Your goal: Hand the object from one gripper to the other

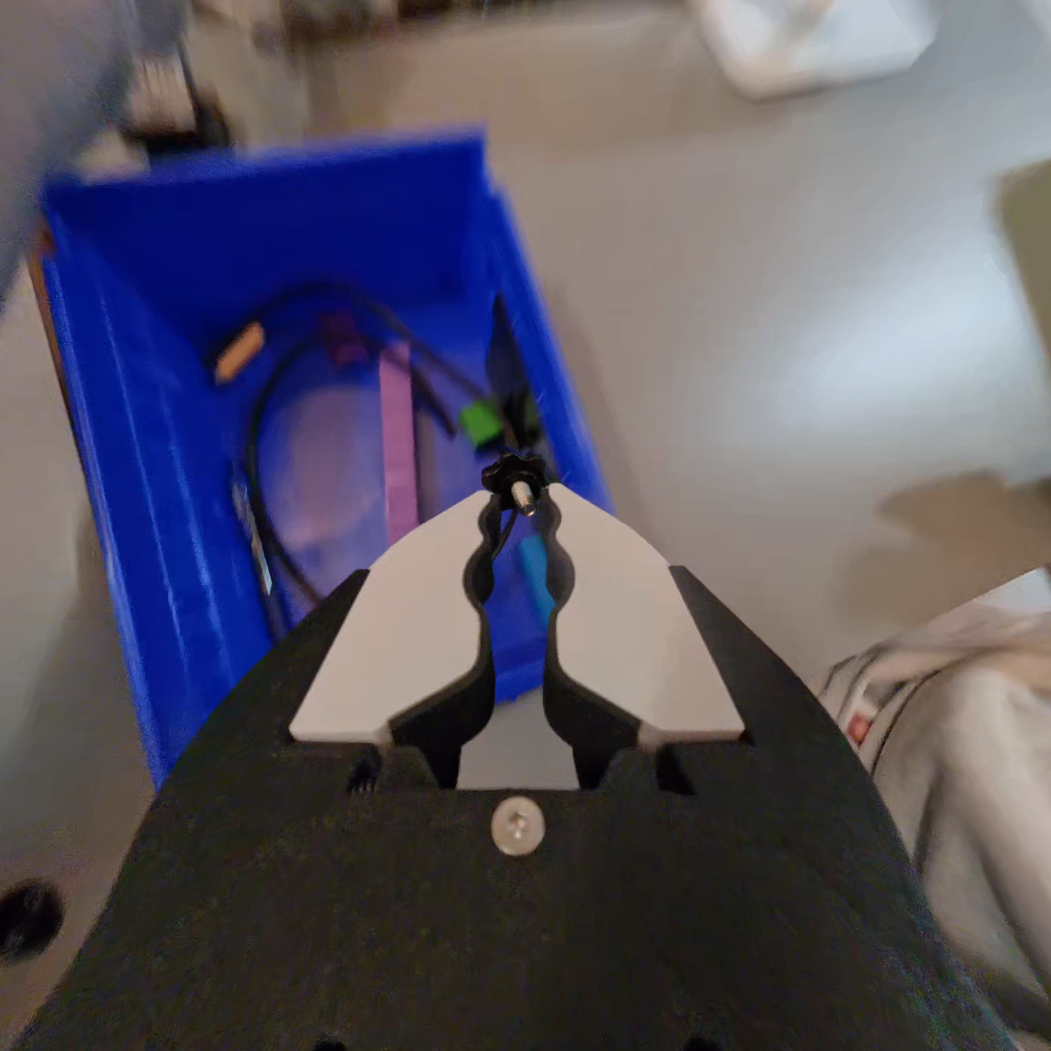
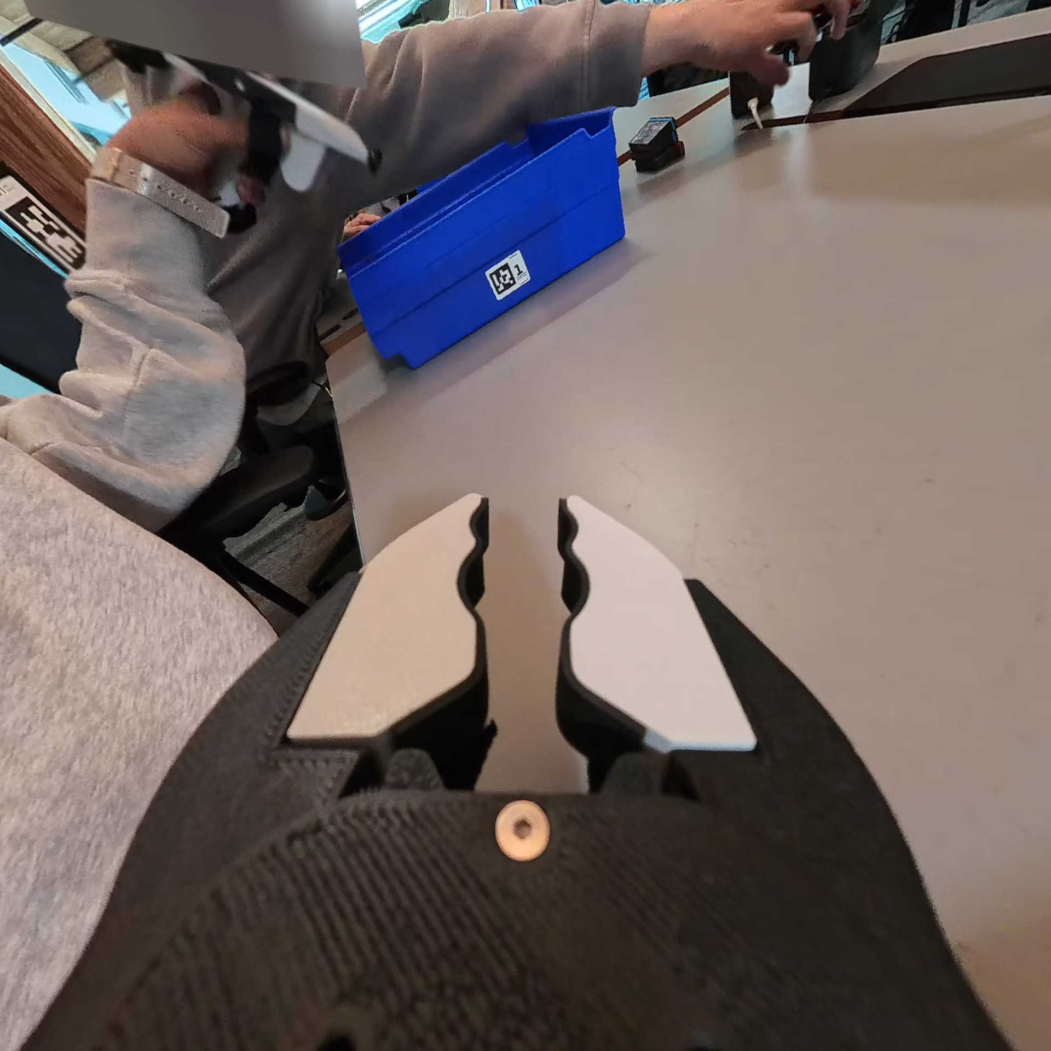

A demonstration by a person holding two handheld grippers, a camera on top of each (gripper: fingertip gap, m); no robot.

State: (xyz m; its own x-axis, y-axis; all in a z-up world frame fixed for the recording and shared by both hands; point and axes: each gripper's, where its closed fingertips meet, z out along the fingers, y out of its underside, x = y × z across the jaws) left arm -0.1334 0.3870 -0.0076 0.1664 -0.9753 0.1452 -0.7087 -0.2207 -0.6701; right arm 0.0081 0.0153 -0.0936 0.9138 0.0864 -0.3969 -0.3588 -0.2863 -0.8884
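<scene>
In the left wrist view my left gripper [image 1: 518, 493] is shut on a small black star knob with a silver threaded stud [image 1: 514, 483], held at the fingertips above the blue bin [image 1: 170, 483]. The stud points back toward the camera. In the right wrist view my right gripper [image 2: 523, 503] is open and empty, low over the grey table [image 2: 796, 398]. The left gripper [image 2: 296, 136] also shows far off at upper left in the right wrist view, blurred, held in a hand above the blue bin [image 2: 483, 239]; the knob cannot be made out there.
The bin holds a black cable [image 1: 267, 455], a pink strip [image 1: 396, 438], a green block [image 1: 479, 423], a purple piece [image 1: 339, 341], an orange piece [image 1: 239, 352] and a blue piece [image 1: 534, 569]. Another person's arm [image 2: 512, 51] reaches across the table's far side. A black charger [image 2: 654, 139] lies behind the bin. One gripper's finger ends stand about 40 centimetres off the other's.
</scene>
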